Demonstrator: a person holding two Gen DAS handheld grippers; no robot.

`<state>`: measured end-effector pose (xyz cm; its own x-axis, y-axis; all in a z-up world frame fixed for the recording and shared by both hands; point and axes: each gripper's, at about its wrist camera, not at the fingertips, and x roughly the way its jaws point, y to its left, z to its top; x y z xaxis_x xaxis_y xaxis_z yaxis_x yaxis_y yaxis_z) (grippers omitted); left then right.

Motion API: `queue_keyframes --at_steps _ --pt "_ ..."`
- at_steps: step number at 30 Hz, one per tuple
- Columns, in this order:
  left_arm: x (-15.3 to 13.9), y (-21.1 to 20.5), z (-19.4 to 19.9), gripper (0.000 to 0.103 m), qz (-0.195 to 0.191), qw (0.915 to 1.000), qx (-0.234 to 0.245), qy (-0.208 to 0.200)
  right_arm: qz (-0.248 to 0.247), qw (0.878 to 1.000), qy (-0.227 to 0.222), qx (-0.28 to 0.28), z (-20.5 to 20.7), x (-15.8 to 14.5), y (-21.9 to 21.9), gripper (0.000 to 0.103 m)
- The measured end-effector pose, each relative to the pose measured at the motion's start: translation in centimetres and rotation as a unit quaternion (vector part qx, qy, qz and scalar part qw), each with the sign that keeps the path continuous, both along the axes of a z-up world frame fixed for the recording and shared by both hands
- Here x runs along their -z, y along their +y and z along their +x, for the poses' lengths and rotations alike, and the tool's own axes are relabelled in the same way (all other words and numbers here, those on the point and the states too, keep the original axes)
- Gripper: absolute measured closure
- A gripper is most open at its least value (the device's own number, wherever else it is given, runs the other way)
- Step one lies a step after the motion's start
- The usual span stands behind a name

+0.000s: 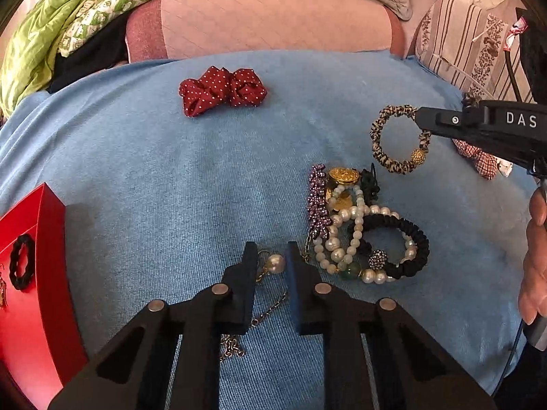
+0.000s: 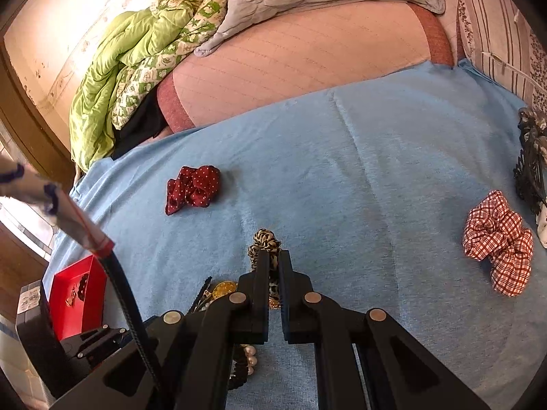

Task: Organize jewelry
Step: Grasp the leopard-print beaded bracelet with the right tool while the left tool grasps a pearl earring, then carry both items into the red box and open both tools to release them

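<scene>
From my left wrist view, my left gripper has its fingers nearly together, and a pearl pendant on a thin chain sits in the slim gap between them. The log-free truth of the picture is that I cannot tell whether the pads actually press on it, though I judge I came in low so the fine chain could be pinched off the bed's blue blanket. Just beside it lies the jewelry pile: smooth round pearl strands, a purple beaded piece, a stamped gold disc and a ruffled black hair tie with a sparkly ball. The red box at the left edge already contains a black hair tie, so I take it as the destination. My right gripper holds the leopard-print hair tie clear of the pile, its loop dangling with a gold bead.

From my right wrist view, my right fingers are closed tight on that leopard band, its crinkled fabric bunched above the tips. A red polka-dot scrunchie and a checked scrunchie rest well apart on the soft cloth, both puffy and gathered.
</scene>
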<state>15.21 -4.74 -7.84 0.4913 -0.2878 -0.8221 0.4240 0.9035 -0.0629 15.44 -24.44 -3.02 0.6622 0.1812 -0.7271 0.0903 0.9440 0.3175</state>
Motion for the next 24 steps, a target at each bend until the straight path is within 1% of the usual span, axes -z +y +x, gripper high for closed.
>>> queue_keyframes --at_steps 1,3,5,8,11,13,15,24 --pt "-0.2 0.1 0.0 0.092 -0.003 1.0000 0.000 -0.004 0.001 1.000 0.000 -0.001 0.0 0.0 0.0 0.097" --pt "-1.4 0.7 -0.2 0.092 -0.027 0.9995 -0.004 -0.015 0.002 1.000 -0.002 -0.005 0.0 -0.1 0.1 0.097" --pt "-2.8 1.7 -0.3 0.092 -0.047 0.9983 -0.017 -0.030 0.002 1.000 -0.007 -0.010 -0.3 -0.4 0.4 0.097" --pt "-4.2 3.0 -0.1 0.092 -0.066 0.9966 -0.031 -0.040 0.005 1.000 -0.017 -0.025 -0.7 -0.9 0.9 0.097" --pt "-5.2 4.0 -0.2 0.092 -0.068 0.9956 -0.038 -0.052 0.004 0.999 -0.024 -0.042 -1.2 -1.3 2.0 0.097" --pt "-5.5 4.5 -0.2 0.092 -0.072 0.9949 -0.044 -0.055 0.008 0.998 -0.027 -0.057 -1.5 -1.5 2.7 0.097" --pt "-5.8 4.9 0.0 0.092 -0.075 0.9945 -0.046 -0.056 0.000 0.997 -0.034 -0.070 -1.8 -1.7 3.6 0.097" --pt "-6.4 5.5 -0.4 0.092 -0.067 0.9942 -0.050 -0.068 -0.009 0.992 -0.047 -0.114 -2.6 -1.8 6.4 0.097"
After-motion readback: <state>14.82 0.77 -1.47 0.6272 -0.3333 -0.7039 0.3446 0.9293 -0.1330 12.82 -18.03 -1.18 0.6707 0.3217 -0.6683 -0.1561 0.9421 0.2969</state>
